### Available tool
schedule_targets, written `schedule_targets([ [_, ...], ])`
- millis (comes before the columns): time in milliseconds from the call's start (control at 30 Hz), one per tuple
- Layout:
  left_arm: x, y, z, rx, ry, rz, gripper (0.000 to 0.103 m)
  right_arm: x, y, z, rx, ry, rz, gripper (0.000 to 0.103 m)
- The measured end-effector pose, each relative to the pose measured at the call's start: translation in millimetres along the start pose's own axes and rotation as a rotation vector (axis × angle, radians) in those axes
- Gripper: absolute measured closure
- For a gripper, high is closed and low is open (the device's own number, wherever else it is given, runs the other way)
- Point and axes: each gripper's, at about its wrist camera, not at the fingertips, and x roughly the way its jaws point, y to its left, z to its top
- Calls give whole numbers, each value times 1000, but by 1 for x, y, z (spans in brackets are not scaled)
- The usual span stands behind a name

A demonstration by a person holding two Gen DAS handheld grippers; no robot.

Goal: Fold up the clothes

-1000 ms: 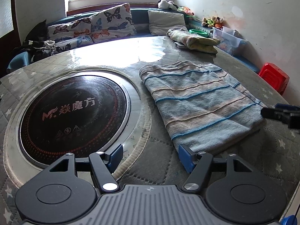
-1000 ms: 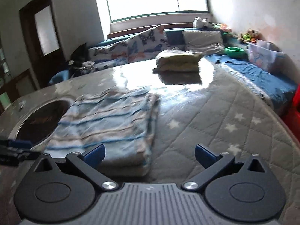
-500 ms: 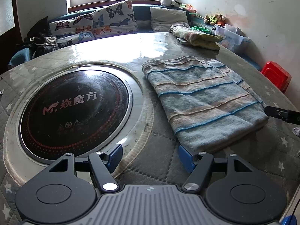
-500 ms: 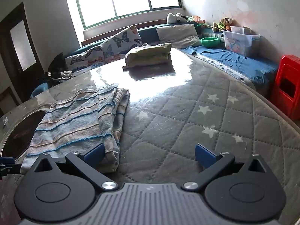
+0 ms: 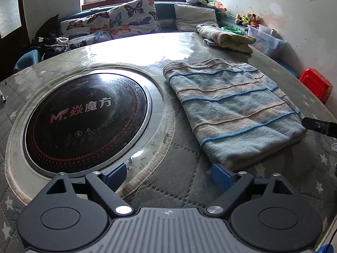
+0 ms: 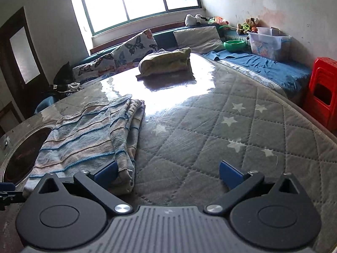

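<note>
Left wrist view: I see my left gripper hovering low over a round worktop covered in a grey quilted cloth with white stars, its blue fingertips spread wide and holding nothing. Just ahead and to the right lies a folded striped towel, blue and beige, flat on the worktop, its near corner just beside the right fingertip. To the towel's left, a round black hotplate is set into the middle of the worktop. Near the far edge sits a second folded cloth, yellowish green.

From the right wrist view, my right gripper is also spread wide and empty. Its left fingertip is at the near right corner of the towel; I cannot tell whether it touches. A red plastic stool stands beyond the worktop's right edge.
</note>
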Motion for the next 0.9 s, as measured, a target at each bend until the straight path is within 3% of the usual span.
schedule_targets([
  [367,-2,-2,-3,0,10,4,0,-6,11,-7,-43,-2,15,0],
  [900,2,-15,-8,44,20,32,0,-10,21,-16,-60,-4,-4,0],
])
